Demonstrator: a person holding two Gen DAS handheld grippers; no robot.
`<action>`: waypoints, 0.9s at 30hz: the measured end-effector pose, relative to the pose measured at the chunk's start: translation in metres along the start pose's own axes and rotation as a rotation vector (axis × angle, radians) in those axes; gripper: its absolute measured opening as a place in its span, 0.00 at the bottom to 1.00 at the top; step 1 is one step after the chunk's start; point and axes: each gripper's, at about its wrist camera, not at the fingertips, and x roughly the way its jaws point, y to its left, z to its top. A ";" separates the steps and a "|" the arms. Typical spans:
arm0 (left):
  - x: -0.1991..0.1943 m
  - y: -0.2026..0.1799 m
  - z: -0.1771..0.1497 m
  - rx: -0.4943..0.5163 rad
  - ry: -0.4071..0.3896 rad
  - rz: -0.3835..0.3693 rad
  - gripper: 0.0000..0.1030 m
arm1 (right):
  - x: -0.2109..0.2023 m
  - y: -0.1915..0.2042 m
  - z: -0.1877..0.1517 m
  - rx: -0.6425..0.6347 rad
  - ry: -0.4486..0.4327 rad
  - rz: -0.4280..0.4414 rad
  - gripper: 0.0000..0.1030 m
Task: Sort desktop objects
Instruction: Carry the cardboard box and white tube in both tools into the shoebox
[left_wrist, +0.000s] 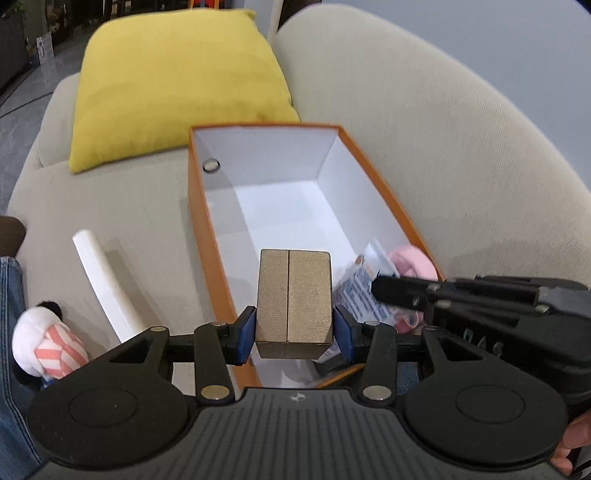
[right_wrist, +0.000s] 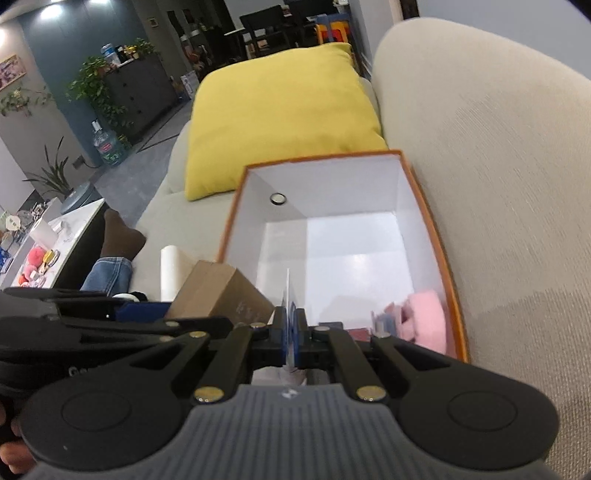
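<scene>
An orange box (left_wrist: 201, 206) with a white inside lies open on the beige sofa; it also shows in the right wrist view (right_wrist: 436, 236). My left gripper (left_wrist: 294, 328) is shut on a small brown cardboard box (left_wrist: 293, 299) and holds it above the near end of the orange box. The brown box also shows in the right wrist view (right_wrist: 221, 291). My right gripper (right_wrist: 291, 332) is shut on a thin blue-and-white packet (right_wrist: 290, 317), held edge-on over the orange box; it also shows in the left wrist view (left_wrist: 356, 291). A pink soft item (right_wrist: 424, 314) lies in the orange box's near right corner.
A yellow cushion (left_wrist: 177, 92) lies behind the orange box. A white roll (left_wrist: 107, 284) and a plush toy (left_wrist: 48, 339) with pink stripes lie on the seat left of the box. The sofa back (right_wrist: 498, 184) rises on the right. A low table (right_wrist: 55, 236) with small items stands far left.
</scene>
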 end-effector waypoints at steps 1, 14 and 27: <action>0.004 -0.002 -0.002 -0.002 0.009 0.013 0.49 | 0.000 -0.004 0.000 0.012 0.001 0.005 0.02; 0.037 -0.018 -0.019 0.025 0.147 0.089 0.49 | 0.024 -0.022 -0.009 0.080 0.092 0.082 0.03; 0.022 0.007 -0.018 0.012 0.154 -0.011 0.42 | 0.032 -0.024 -0.016 0.088 0.124 0.077 0.03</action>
